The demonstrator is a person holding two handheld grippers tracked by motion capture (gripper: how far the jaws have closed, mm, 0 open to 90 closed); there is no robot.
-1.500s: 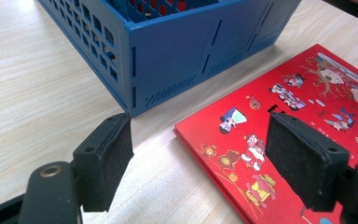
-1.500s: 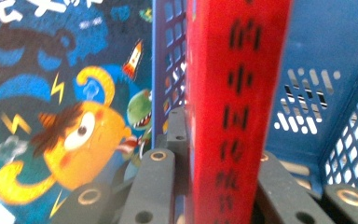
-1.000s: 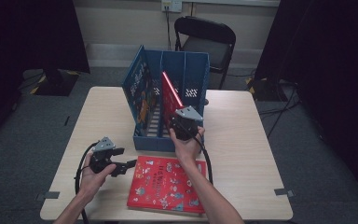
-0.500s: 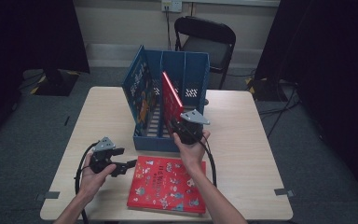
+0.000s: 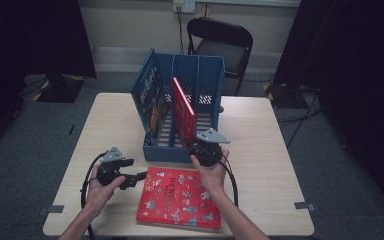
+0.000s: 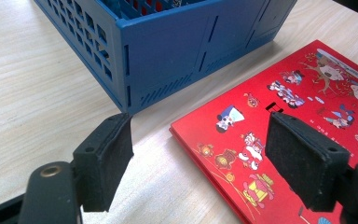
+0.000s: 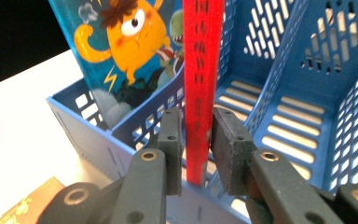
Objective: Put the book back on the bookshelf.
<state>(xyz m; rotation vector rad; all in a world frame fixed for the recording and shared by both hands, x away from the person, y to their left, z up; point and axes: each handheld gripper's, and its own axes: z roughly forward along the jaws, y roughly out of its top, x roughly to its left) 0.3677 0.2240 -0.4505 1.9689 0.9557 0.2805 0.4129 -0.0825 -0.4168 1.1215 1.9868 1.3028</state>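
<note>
Right gripper [image 7: 196, 140] lower centre of frame, jaws just closing, clamped on upright red book [image 7: 201, 70] in blue rack [image 7: 307, 70]. Left gripper [image 6: 200, 154] wide open, empty, over table [image 6: 37, 93] beside flat red book [image 6: 303, 121].

Standing on the far half of the table [image 5: 265, 130]: a three-slot file rack [image 5: 207, 75], with one book [image 5: 149, 97] leaning in its left compartment and a second book [image 5: 184, 107] upright in the middle one, its near edge between the pads of the right hand-held gripper [image 5: 200, 146]. Lying flat just before the rack, at the near edge: a third book [image 5: 180, 200]. Resting left of that flat book, pointing toward its corner: the left hand-held gripper [image 5: 136, 176], with a chair [image 5: 220, 42] behind the table on the floor.
</note>
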